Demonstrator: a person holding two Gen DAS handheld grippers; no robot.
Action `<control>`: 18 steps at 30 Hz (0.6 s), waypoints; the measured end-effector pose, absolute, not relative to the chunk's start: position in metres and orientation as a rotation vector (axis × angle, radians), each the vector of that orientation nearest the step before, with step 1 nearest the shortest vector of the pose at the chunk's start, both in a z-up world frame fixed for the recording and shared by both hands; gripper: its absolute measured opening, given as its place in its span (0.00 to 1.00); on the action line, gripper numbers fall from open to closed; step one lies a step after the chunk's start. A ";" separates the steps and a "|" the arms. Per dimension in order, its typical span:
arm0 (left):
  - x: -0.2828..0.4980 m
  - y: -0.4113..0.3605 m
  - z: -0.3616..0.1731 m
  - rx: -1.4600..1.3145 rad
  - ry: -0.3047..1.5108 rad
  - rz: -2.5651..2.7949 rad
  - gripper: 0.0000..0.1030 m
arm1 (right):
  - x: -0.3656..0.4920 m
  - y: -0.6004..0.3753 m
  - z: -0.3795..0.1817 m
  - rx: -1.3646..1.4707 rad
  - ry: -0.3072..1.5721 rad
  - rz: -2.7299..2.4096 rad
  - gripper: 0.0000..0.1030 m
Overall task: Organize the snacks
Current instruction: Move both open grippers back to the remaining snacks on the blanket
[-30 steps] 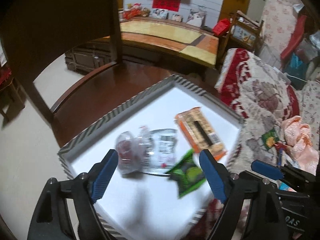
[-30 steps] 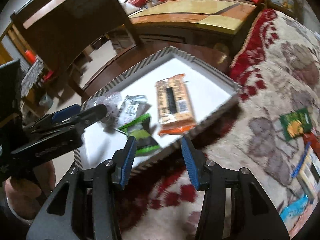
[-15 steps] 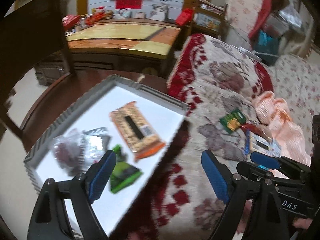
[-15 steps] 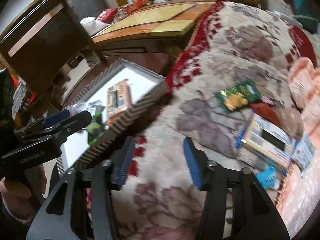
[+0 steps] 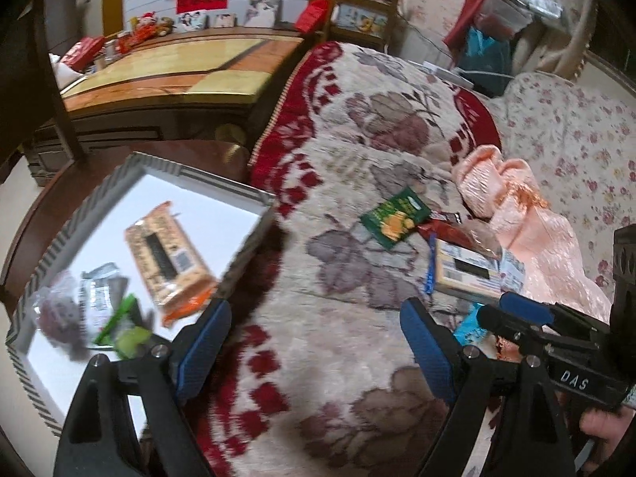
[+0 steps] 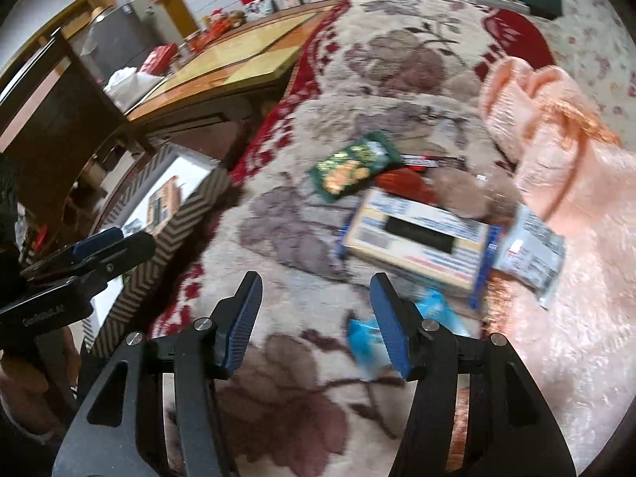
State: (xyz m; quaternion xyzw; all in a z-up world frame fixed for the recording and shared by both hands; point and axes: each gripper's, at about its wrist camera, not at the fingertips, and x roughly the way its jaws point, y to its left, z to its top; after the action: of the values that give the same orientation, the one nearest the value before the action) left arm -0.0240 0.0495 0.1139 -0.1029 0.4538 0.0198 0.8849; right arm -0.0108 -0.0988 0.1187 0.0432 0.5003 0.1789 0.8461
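Observation:
A striped-rim box (image 5: pixel 167 167) with a white floor holds an orange cracker pack (image 5: pixel 167 254), a green packet (image 5: pixel 127 330), a silver packet (image 5: pixel 99 290) and a clear bag (image 5: pixel 55 310). On the floral blanket lie a green snack bag (image 6: pixel 353 167), a red packet (image 6: pixel 401 183), a blue-edged cracker pack (image 6: pixel 417 238), a silver packet (image 6: pixel 532 254) and a light blue packet (image 6: pixel 365 338). My left gripper (image 5: pixel 314 346) is open and empty above the blanket beside the box. My right gripper (image 6: pixel 318 314) is open and empty, just before the light blue packet.
A peach cloth (image 6: pixel 556 151) lies bunched at the right of the snack pile. A dark wooden chair (image 6: pixel 51 119) and a low wooden table (image 5: pixel 167 75) stand behind the box. The floral blanket (image 5: pixel 357 127) covers the sofa.
Both grippers have swung right, from over the box to over the blanket. The loose snack pile has come into the centre of the right wrist view. Both grippers stay open.

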 end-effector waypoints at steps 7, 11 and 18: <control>-0.009 0.031 0.107 -0.195 0.974 -0.007 0.86 | -0.009 -0.140 0.114 0.136 1.062 0.294 0.55; 0.002 0.025 0.102 -0.181 0.996 -0.025 0.86 | -0.004 -0.152 0.111 0.146 1.069 0.276 0.55; 0.031 0.019 0.092 -0.162 1.026 -0.057 0.86 | 0.006 -0.161 0.111 0.168 1.061 0.268 0.55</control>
State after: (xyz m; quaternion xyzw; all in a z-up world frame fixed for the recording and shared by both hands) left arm 0.0311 0.0194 0.0924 -0.0773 0.4903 -0.0271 0.8677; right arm 0.0064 -0.1605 0.1114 0.0798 0.5037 0.1271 0.8508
